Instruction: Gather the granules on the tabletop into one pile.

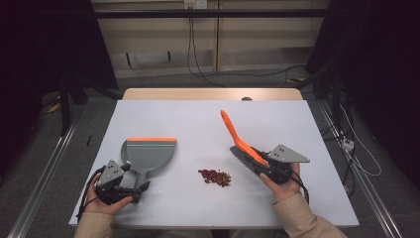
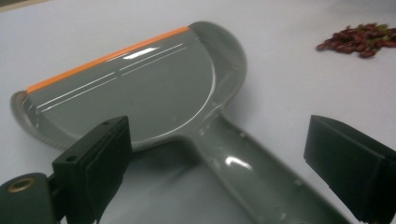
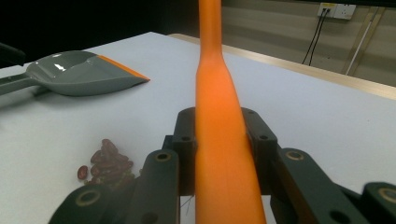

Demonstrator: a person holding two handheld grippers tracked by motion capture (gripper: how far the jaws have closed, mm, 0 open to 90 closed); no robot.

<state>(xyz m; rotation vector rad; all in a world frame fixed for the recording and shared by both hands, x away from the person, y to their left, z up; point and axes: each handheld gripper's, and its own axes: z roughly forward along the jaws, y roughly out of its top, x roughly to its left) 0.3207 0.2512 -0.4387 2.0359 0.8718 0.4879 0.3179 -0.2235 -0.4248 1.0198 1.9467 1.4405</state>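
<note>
Your left tongs [image 1: 130,189] are sitting wide open astride the dustpan [image 1: 147,154] handle, lip facing away. Beans [image 1: 215,176] are lying mid-worktop [image 1: 163,114]. Your right tongs [image 1: 258,165] are clamping the brush [image 1: 240,145], ready for sweeping.

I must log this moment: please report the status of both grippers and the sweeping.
Left gripper open, astride dustpan handle. Right gripper shut on brush. Beans lie unswept between them. Nothing obstructs.

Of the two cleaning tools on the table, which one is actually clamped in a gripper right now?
The orange-handled brush: the right gripper is shut on its handle. The grey dustpan lies flat, its handle between the left gripper's open jaws, not clamped.
</note>
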